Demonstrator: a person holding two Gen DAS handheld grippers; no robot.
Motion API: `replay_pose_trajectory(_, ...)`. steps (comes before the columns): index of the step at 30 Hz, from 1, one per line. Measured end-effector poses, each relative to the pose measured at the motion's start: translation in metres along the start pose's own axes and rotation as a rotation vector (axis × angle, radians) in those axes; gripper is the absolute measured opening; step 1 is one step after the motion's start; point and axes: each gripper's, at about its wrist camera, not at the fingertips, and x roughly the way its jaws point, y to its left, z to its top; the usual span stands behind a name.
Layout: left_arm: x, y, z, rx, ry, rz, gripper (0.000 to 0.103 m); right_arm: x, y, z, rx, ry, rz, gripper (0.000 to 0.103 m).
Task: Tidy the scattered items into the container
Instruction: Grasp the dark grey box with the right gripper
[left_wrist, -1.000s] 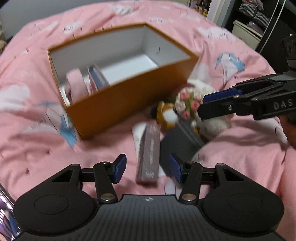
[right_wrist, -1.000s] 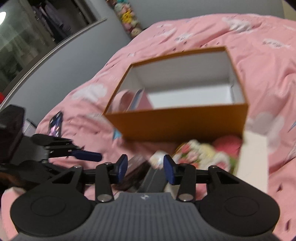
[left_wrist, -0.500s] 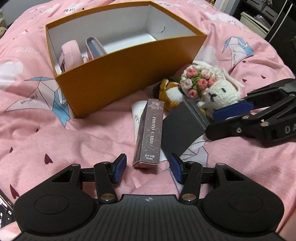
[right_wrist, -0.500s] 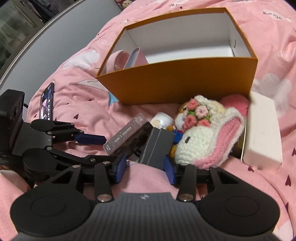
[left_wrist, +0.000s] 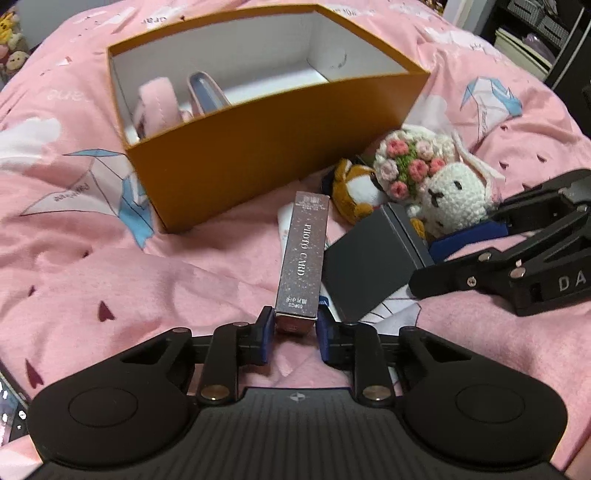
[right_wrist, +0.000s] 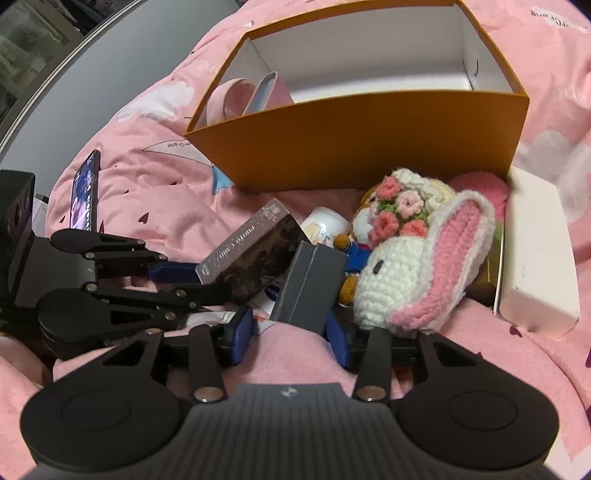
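Note:
An open orange box (left_wrist: 258, 155) (right_wrist: 369, 147) stands on the pink bedspread with pink items (left_wrist: 159, 99) inside at its left end. In front of it lies a long brown photo card box (left_wrist: 304, 258) (right_wrist: 243, 247). My left gripper (left_wrist: 295, 332) (right_wrist: 207, 284) is closing, and its blue pads press the near end of that box. A dark grey box (left_wrist: 369, 266) (right_wrist: 310, 284) leans beside it. My right gripper (right_wrist: 291, 336) (left_wrist: 443, 258) is closing around it, with a gap still showing at the left pad. A crochet rabbit (left_wrist: 454, 192) (right_wrist: 406, 273) lies behind.
A small orange plush (left_wrist: 354, 188) and a white tube (right_wrist: 327, 225) lie between the rabbit and the photo card box. A white rectangular box (right_wrist: 535, 258) rests right of the rabbit. A phone (right_wrist: 86, 192) stands propped at far left. Shelves (left_wrist: 532, 37) stand beyond the bed.
My left jaws have narrowed from wide apart onto the near end of the photo card box. My right gripper has sunk closer, and the dark grey box now sits between its pads.

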Motion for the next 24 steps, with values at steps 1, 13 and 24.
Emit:
replay_pose_trajectory(1,-0.003,0.001,0.000,-0.006,-0.010,0.001,0.027,-0.001,0.001,0.000,-0.007,-0.004,-0.004,0.044)
replay_pose_trajectory(13,-0.041,0.017,0.004,-0.064,-0.056,0.003,0.026,-0.004,0.018,0.006,-0.104,-0.031,-0.044,0.042)
replay_pose_trajectory(24,-0.031,0.019,0.005,-0.068,-0.059,0.002,0.026,0.009,0.025,0.016,-0.174,-0.028,-0.149,0.063)
